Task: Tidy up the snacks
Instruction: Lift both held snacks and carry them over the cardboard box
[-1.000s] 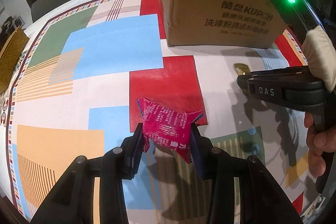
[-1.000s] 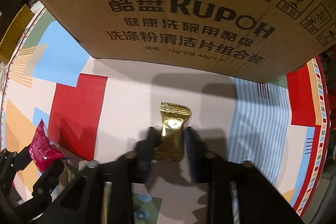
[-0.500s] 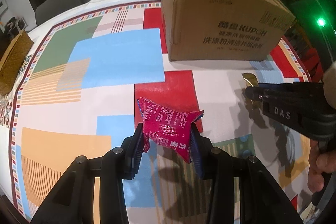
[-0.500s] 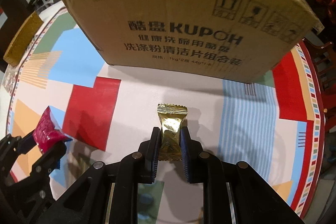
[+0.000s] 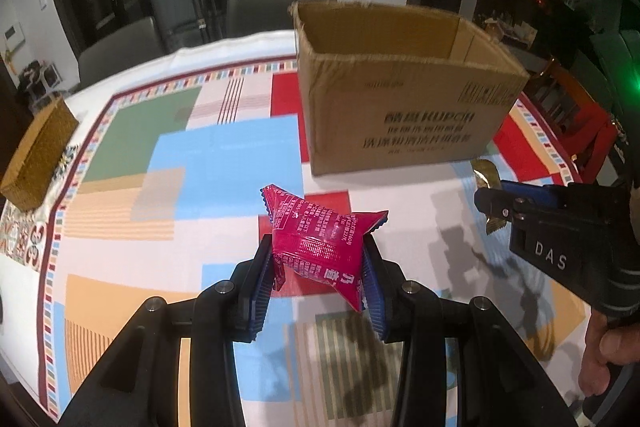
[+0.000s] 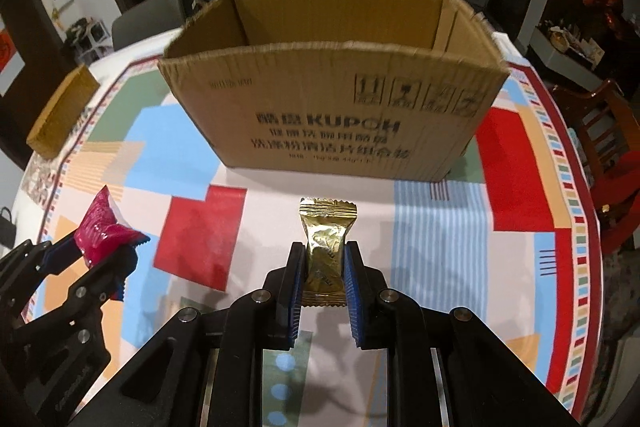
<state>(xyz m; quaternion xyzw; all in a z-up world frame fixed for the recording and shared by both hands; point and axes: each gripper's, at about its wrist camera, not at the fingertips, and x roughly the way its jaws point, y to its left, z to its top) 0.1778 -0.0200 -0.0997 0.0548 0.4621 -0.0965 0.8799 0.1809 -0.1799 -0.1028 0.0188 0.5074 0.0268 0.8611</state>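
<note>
The left gripper [image 5: 320, 279] pinches a magenta snack packet [image 5: 320, 247] between its blue pads, above the patterned tablecloth [image 5: 224, 163]. The right gripper [image 6: 323, 291] clamps a gold-wrapped candy [image 6: 325, 247], whose top sticks out past the fingertips. Ahead of both jaws stands an open cardboard box [image 6: 332, 111]; a woven basket [image 5: 38, 159] lies far left.
</note>
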